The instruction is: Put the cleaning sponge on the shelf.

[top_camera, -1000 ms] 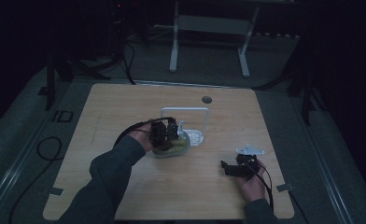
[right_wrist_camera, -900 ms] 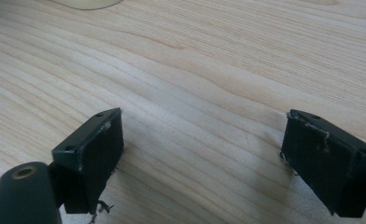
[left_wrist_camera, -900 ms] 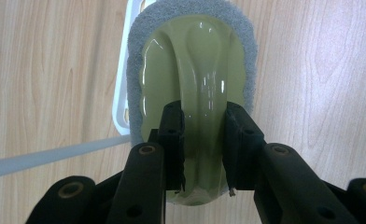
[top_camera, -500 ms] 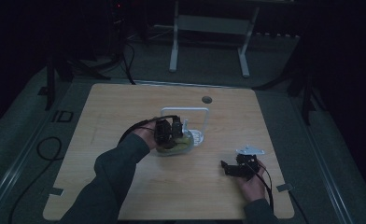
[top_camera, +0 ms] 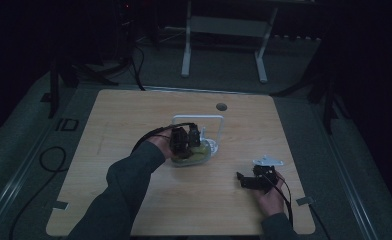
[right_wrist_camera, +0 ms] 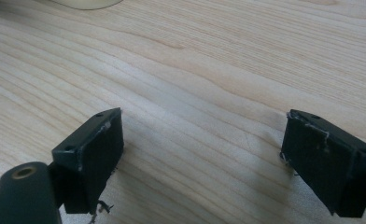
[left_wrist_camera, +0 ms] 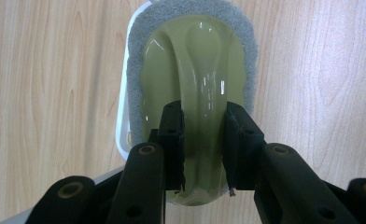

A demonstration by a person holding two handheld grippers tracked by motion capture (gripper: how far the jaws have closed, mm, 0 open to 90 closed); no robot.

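Now the left gripper [left_wrist_camera: 203,154] jaws clamp the green scrubber's [left_wrist_camera: 195,79] raised handle ridge, frame center. Right gripper [right_wrist_camera: 202,158] jaws spread wide over bare table [right_wrist_camera: 209,70].

- We see a light wooden table [top_camera: 134,130] with a round grommet hole [top_camera: 221,107] near its far edge.
- Near the table's middle lies a white frame-like holder [top_camera: 219,129], and on it an olive-green scrubber [left_wrist_camera: 195,70] with a grey pad.
- Bits of tape [top_camera: 60,205] mark the near corners.
- The right gripper [top_camera: 251,181] rests near the right near corner.
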